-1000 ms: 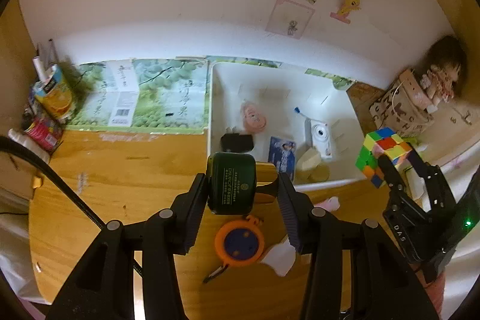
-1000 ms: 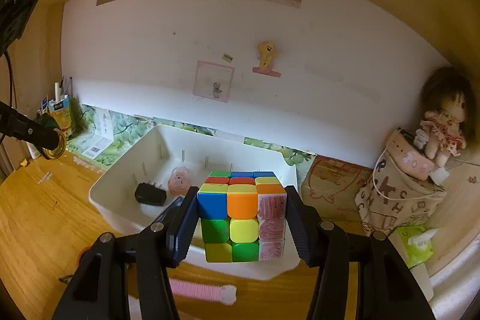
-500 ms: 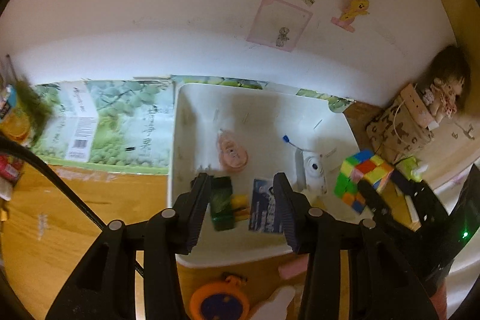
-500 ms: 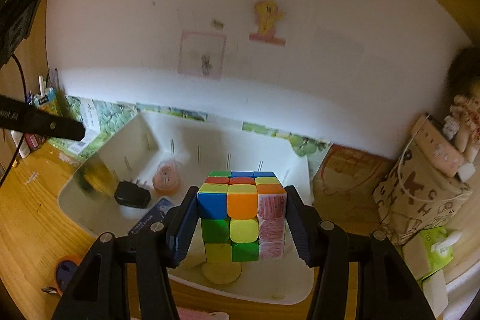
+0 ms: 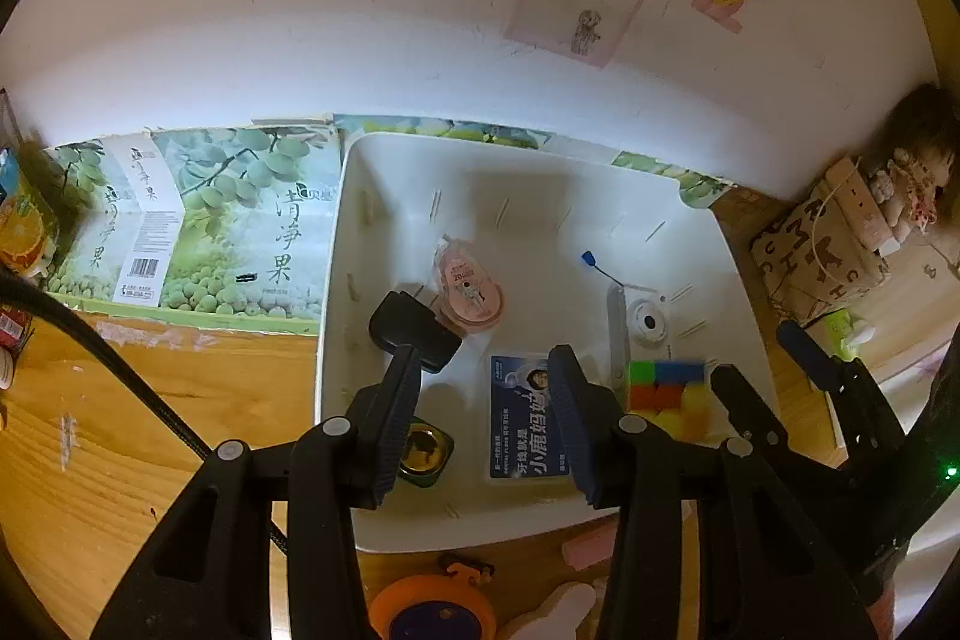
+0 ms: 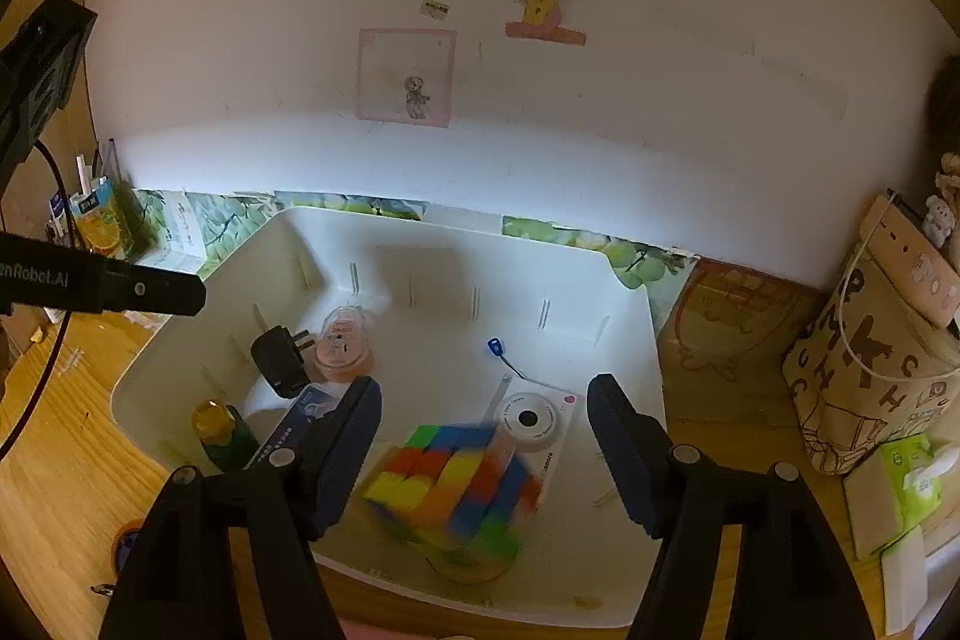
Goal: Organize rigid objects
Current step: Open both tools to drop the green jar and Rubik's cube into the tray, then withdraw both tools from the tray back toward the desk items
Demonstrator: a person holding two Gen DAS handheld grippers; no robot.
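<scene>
A white bin stands on the wooden desk against the wall. My left gripper hangs open over its near side with nothing between the fingers. A dark green bottle with a gold cap lies in the bin's near left corner. My right gripper is over the bin's right half and its jaws are opening. The colourful puzzle cube shows blurred below and between the fingers, free of the pads, inside the bin.
Also in the bin are a black charger, a pink tape dispenser, a blue card pack and a white toy camera. An orange tape measure lies in front. A green carton flanks the left, a printed bag the right.
Both grippers moved forward and down over the bin. The left let go of the green bottle, which now lies in the bin. The right gripper opened and the cube dropped from its pads.
</scene>
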